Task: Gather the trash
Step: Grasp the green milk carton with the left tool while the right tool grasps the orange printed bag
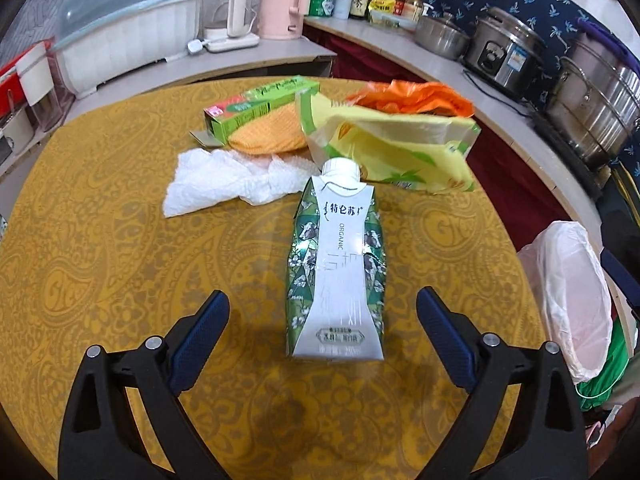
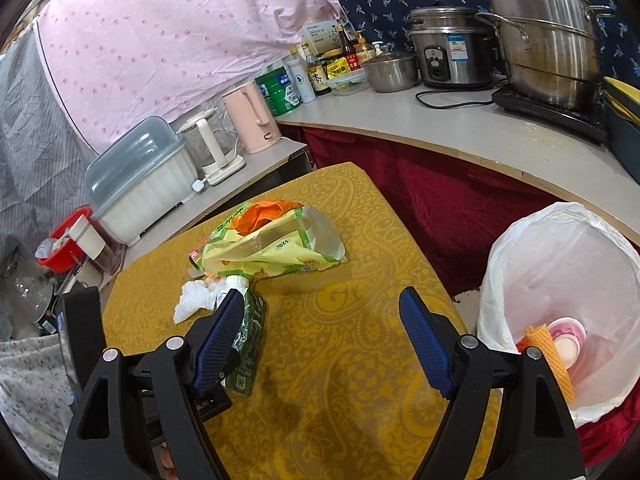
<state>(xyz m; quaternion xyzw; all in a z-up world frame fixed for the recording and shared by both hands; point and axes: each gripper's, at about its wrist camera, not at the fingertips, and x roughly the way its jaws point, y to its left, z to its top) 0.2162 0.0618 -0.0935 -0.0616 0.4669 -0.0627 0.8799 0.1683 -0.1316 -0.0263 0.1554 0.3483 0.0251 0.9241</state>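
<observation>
Milk carton [image 1: 335, 264] is lying flat on the yellow patterned tabletop [image 1: 100, 264], cap end pointing away and base end nearest the left gripper [image 1: 322, 306], and I am taking it as the landmark for everything else. Left of the carton and a little beyond it, a crumpled white tissue [image 1: 224, 184] is resting on the cloth; beyond that tissue a green box [image 1: 260, 106] is lying on its side. Directly past the carton's cap, a yellow-green snack bag [image 1: 396, 148] is slumping with an orange plastic bag [image 1: 412, 98] behind it. Right of the carton, off the tabletop's edge, a bin lined with a white bag [image 2: 560, 280] is standing open — some rubbish is already sitting in it.

The left gripper's fingers [image 1: 204, 340] are spread wide and holding nothing, one on each side of the carton's base, not touching it. The right gripper [image 2: 322, 304] is hovering over bare cloth to the right of the carton, fingers likewise wide and empty.

Judging from this, the carton is the piece being collected. A good grasp probably means sliding the left fingers further along the body before closing — the pack looks crumpled and likely empty, so it should give under pressure, and a firm squeeze at its waist seems safer than a pinch at the flat base seam.
</observation>
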